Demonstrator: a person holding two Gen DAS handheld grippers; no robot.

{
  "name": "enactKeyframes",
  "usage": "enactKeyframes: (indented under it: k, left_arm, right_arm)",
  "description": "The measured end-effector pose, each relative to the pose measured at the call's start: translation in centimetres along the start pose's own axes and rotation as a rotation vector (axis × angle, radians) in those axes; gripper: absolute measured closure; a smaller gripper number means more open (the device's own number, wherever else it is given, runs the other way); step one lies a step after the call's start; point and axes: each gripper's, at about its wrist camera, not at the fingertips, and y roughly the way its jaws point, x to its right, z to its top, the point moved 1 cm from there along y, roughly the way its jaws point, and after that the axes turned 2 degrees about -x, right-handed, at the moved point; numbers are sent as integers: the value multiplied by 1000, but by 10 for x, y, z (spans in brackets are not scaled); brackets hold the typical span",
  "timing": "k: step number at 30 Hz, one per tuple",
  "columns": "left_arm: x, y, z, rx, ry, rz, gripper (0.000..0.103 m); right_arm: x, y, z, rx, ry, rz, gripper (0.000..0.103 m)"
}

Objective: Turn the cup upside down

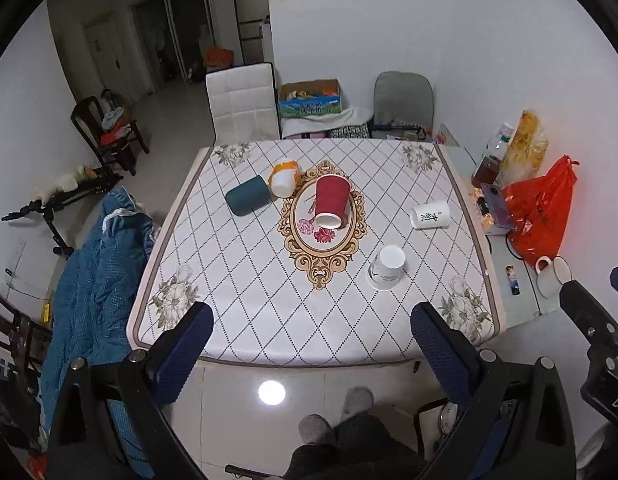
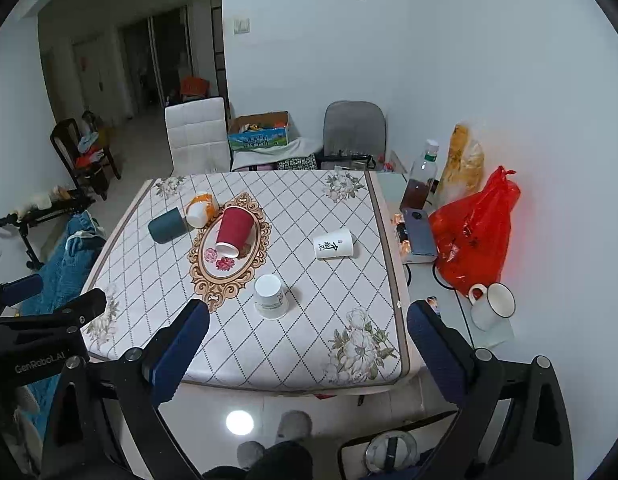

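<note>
Red ribbed paper cup: on its side, centre of the patterned table. White paper cup: inverted, nearer the front edge. Left gripper and right gripper: both spread wide, empty, short of the table.

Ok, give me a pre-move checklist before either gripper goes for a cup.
1. Left gripper open and holding nothing: ok.
2. Right gripper open and holding nothing: ok.
3. Both grippers short of the table, touching nothing: ok.
4. Nearest white cup already upside down, base up: ok, skip it.
5. Red cup, teal cup, orange-and-white cup and printed white cup upside down: not ok, all lie on their sides.
6. Cups empty before flipping: cannot tell.
</note>
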Motion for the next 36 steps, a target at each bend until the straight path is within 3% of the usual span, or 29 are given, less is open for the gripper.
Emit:
enactKeyframes:
  k: [15, 36]
  left_arm:
    - [3, -55, -13, 70, -59, 0, 2]
    - [9, -65, -16, 84, -46, 19, 2]
  right_arm:
    - [11, -48, 6, 57, -27, 24, 2]
    - [20, -57, 15, 75, -43, 44, 2]
